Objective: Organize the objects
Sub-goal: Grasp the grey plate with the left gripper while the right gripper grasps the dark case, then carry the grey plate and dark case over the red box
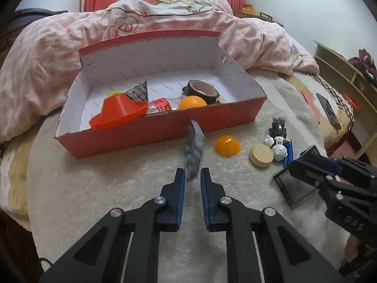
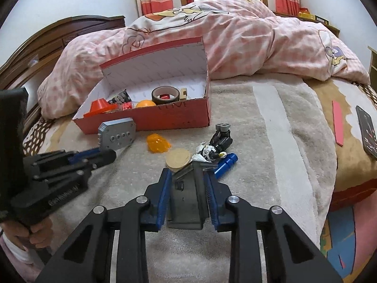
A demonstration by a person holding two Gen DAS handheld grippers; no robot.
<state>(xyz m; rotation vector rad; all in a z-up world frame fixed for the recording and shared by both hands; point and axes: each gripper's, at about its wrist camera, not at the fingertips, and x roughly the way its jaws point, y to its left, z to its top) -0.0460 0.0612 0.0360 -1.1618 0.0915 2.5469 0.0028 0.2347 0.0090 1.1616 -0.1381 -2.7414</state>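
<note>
My left gripper (image 1: 192, 173) is shut on a grey metal plate with holes (image 1: 193, 152), held edge-on in front of the red shoe box (image 1: 165, 127); the plate also shows in the right wrist view (image 2: 117, 135). My right gripper (image 2: 187, 173) is shut on a dark grey rectangular block (image 2: 188, 200), which also shows in the left wrist view (image 1: 292, 188). The box (image 2: 165, 118) holds an orange cone (image 1: 117, 110), an orange ball (image 1: 192, 102), a tape roll (image 1: 202, 90) and a small bottle (image 1: 162, 106).
On the beige blanket lie an orange half-shell (image 2: 157, 142), a round wooden disc (image 2: 178, 159), a black-and-white toy figure (image 2: 216, 145) and a blue cylinder (image 2: 226, 164). A pink quilt (image 2: 235, 37) is heaped behind the box. A phone (image 2: 367, 132) lies at the right.
</note>
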